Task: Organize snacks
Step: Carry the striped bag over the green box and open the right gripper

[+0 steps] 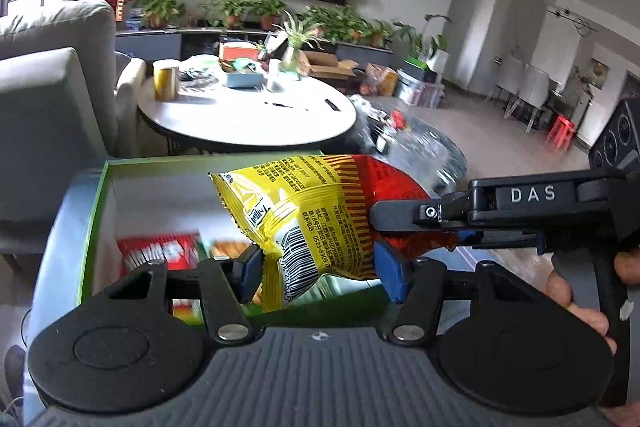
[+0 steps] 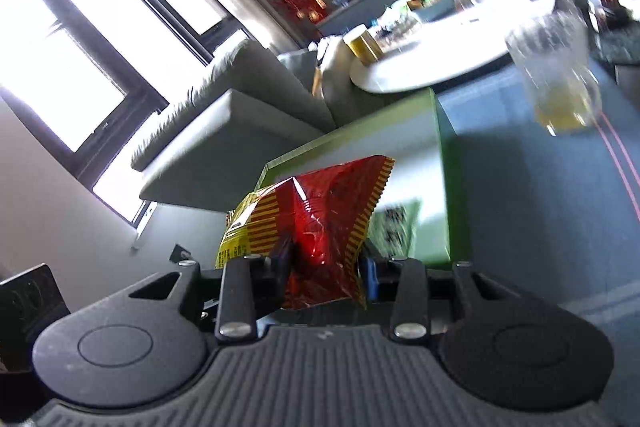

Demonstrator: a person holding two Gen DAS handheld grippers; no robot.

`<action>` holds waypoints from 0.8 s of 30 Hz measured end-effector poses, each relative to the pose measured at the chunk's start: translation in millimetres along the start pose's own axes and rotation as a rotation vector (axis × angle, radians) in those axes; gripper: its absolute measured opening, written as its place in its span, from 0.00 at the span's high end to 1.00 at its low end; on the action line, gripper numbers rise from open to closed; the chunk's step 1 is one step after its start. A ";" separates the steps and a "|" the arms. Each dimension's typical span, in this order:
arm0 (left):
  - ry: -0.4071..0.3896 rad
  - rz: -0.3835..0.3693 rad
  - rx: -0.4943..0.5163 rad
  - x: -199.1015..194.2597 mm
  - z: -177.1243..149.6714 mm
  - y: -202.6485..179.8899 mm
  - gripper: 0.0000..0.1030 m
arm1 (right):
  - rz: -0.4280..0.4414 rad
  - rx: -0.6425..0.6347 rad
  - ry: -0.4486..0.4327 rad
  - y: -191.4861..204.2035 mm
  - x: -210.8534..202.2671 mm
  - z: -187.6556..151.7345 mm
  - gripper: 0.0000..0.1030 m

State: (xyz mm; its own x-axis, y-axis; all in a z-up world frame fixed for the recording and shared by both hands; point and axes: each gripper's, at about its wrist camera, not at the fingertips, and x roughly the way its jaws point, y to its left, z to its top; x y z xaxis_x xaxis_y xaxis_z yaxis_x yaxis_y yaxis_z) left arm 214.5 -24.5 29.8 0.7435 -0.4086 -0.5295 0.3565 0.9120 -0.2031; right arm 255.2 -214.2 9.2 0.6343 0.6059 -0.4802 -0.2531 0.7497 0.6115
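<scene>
A yellow and red snack bag [image 1: 304,203] hangs above an open green box [image 1: 96,219] with a white inside. My left gripper [image 1: 320,271] is shut on the bag's yellow barcode end, one blue pad on each side. From the right, my right gripper [image 1: 380,233] clamps the bag's red end. In the right wrist view the crumpled red end of the bag [image 2: 328,211] stands between the pads of the shut right gripper [image 2: 326,271], in front of the green box [image 2: 446,195]. A red packet [image 1: 160,251] and other blurred snacks lie inside the box.
Beyond the box stands a round white table [image 1: 248,115] with a yellow can [image 1: 166,79] and clutter. A grey sofa [image 1: 52,87] is on the left. A clear glass [image 2: 556,79] with yellow liquid stands to the box's right. A hand [image 1: 580,303] holds the right gripper's handle.
</scene>
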 end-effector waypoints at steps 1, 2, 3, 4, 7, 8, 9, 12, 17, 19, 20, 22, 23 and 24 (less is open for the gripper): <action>-0.006 0.008 -0.003 3.5 4.6 3.3 0.47 | 0.004 0.004 -0.003 0.0 7.1 6.3 0.64; -0.014 0.021 0.000 8.3 9.9 7.1 0.47 | 0.008 0.008 -0.007 -0.1 12.7 10.9 0.64; -0.019 0.032 0.005 11.9 13.2 9.9 0.47 | 0.011 0.010 -0.011 -0.8 18.6 15.2 0.64; -0.022 0.041 0.008 15.2 15.4 12.8 0.47 | 0.012 0.011 -0.014 -0.9 23.8 18.6 0.64; -0.025 0.066 0.004 28.0 22.6 27.0 0.46 | 0.007 0.002 -0.026 -0.1 38.3 26.6 0.64; -0.021 0.073 -0.003 33.0 24.5 33.4 0.46 | 0.005 -0.003 -0.027 0.7 45.4 28.2 0.64; -0.018 0.080 -0.009 37.0 25.5 39.2 0.46 | 0.003 -0.007 -0.024 1.1 52.2 29.7 0.64; 0.001 0.112 -0.013 50.3 29.0 57.8 0.46 | -0.001 -0.016 -0.003 3.1 74.8 32.4 0.63; 0.040 0.152 -0.028 68.6 29.2 89.3 0.46 | -0.007 -0.013 0.035 4.2 112.3 31.1 0.63; 0.058 0.165 -0.040 75.5 27.4 101.5 0.46 | -0.007 -0.003 0.056 3.3 126.3 30.4 0.63; 0.065 0.171 -0.044 78.2 26.3 105.6 0.45 | -0.008 0.001 0.068 2.2 134.0 29.7 0.63; 0.076 0.189 -0.050 83.7 23.4 114.7 0.43 | -0.014 0.000 0.087 2.1 144.9 28.0 0.63; 0.080 0.202 -0.053 85.8 22.0 118.8 0.42 | -0.019 -0.005 0.095 2.3 148.6 27.1 0.62; 0.083 0.214 -0.055 86.6 20.4 121.3 0.42 | -0.029 -0.011 0.102 2.8 151.5 25.6 0.61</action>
State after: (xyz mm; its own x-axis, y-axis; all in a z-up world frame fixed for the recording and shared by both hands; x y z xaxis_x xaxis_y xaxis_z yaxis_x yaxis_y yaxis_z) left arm 333.6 50.0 -23.9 0.7489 -0.2034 -0.6306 0.1626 0.9790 -0.1227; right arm 369.3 -127.1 -45.7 0.5636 0.6075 -0.5597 -0.2441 0.7698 0.5898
